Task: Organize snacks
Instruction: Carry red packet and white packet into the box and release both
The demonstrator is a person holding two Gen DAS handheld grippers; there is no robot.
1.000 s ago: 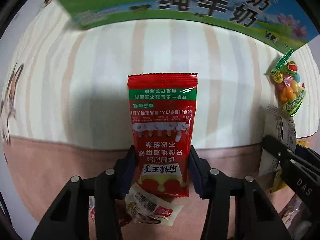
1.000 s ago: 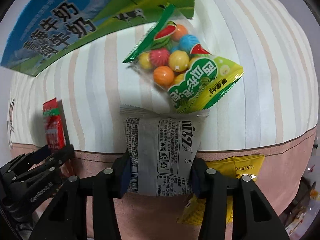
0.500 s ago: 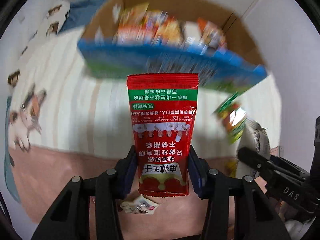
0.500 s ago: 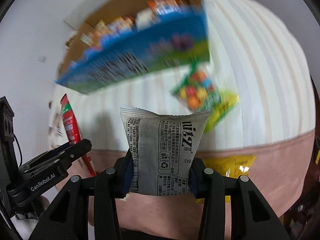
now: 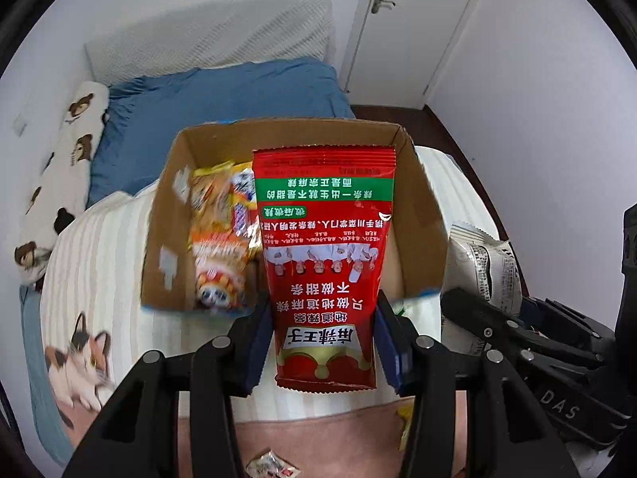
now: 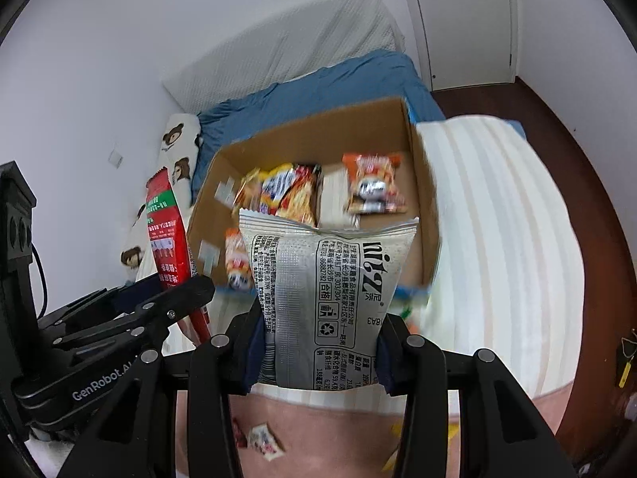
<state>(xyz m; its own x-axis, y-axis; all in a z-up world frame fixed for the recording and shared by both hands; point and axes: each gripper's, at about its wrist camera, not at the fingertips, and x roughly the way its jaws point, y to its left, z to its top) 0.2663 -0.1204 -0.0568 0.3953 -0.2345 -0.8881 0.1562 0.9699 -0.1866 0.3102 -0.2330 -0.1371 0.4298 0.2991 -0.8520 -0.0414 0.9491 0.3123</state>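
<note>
Beyond 2 claws clamped on red packet (image 5: 324,275) and grey packet (image 6: 326,298), snack-filled box (image 6: 422,183).

My left gripper (image 5: 324,342) pinches a red snack packet (image 5: 324,263) by its lower edges, upright before the open cardboard box (image 5: 422,207) on the striped bedspread (image 5: 99,247). Orange packets (image 5: 217,239) lie inside (blurred). At right, my right gripper (image 5: 513,334) holds a grey-white packet (image 5: 483,263). Blue pillow (image 5: 223,99) behind.
</note>
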